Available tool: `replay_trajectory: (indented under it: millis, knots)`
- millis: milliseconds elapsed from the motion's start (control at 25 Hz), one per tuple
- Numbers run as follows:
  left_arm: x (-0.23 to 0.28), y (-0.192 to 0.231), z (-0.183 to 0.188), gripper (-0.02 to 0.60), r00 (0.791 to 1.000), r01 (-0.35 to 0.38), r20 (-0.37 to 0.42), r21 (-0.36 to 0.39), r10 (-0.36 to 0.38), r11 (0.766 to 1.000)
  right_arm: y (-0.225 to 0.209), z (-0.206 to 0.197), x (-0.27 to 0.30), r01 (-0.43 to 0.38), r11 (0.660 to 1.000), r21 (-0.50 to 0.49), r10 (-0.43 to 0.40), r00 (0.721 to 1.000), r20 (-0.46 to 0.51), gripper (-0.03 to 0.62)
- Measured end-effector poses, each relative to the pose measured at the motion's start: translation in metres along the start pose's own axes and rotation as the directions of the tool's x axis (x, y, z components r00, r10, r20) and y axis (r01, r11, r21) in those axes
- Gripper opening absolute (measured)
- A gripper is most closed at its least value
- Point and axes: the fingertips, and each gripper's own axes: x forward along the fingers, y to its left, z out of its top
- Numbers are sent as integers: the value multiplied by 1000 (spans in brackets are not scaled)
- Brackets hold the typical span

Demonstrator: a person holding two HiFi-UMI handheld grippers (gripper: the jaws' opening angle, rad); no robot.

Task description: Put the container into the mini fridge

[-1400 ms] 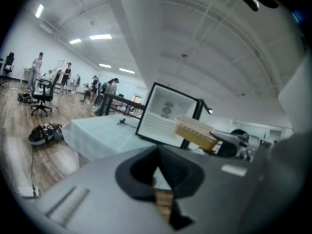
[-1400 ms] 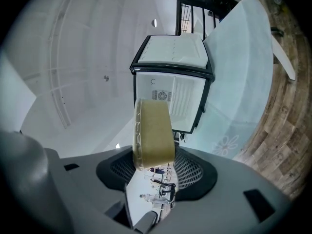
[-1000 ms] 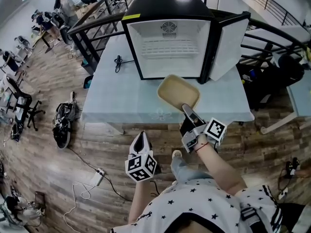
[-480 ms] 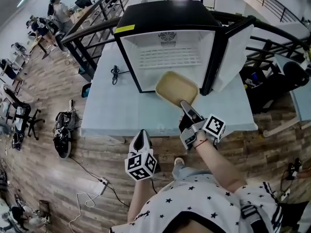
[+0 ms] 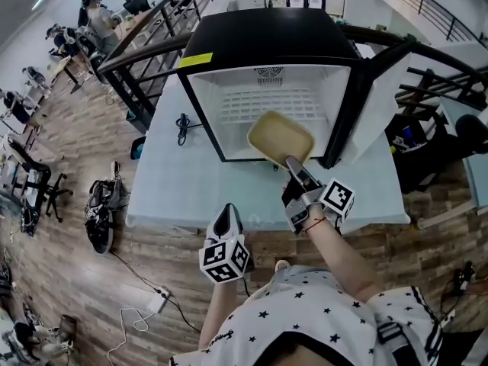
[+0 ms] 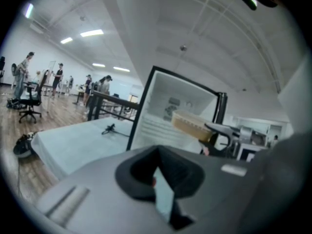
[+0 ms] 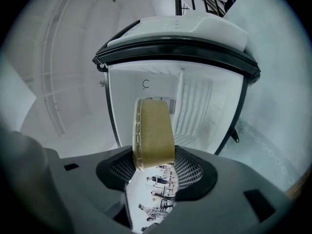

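**Operator:** Is my hold good enough to go in?

**Coach:** Your right gripper (image 5: pixel 293 165) pinches the near rim of the tan container (image 5: pixel 280 137), with the jaws wide and the meshed pads on either side of it. You hold it by one edge only, so I judge the far end could sag or twist. Carry your wrist level and don't ease the jaws until the base rests on something.

**Operator:** Where is it relative to the opening?

**Coach:** It hangs in the air at the mouth of the mini fridge (image 5: pixel 267 48), right of the middle. That puts it near the right wall, where the open door (image 5: pixel 374 105) is hinged. Steer slightly left as you push towards the far side so the right corner clears that wall.

**Operator:** And the shelf?

**Coach:** The wire shelf (image 5: pixel 267 105) lies further in. From here you can't tell whether the container rides above it or below, so check through the right gripper view before you commit. Then go in slowly and straight.

**Operator:** What about my other hand?

**Coach:** Your left gripper (image 5: pixel 223 218) is pressed together and empty, low and near you, short of the table (image 5: pixel 183 181). Leave it there. The cable (image 5: pixel 183 123) lies left of the fridge, well apart from your path.
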Motion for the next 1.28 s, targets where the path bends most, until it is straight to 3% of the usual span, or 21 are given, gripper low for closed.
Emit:
replay_trajectory:
  millis: [520, 1280]
  knots:
    - [23, -9, -8, 6, 1000, 4, -28, -1, -4, 1000, -22, 28, 26, 34, 997, 71, -38, 998, 43, 232]
    - [101, -24, 9, 6, 992, 117, -57, 26, -115, 993, -38, 61, 70, 61, 989, 134, -77, 990, 120, 232]
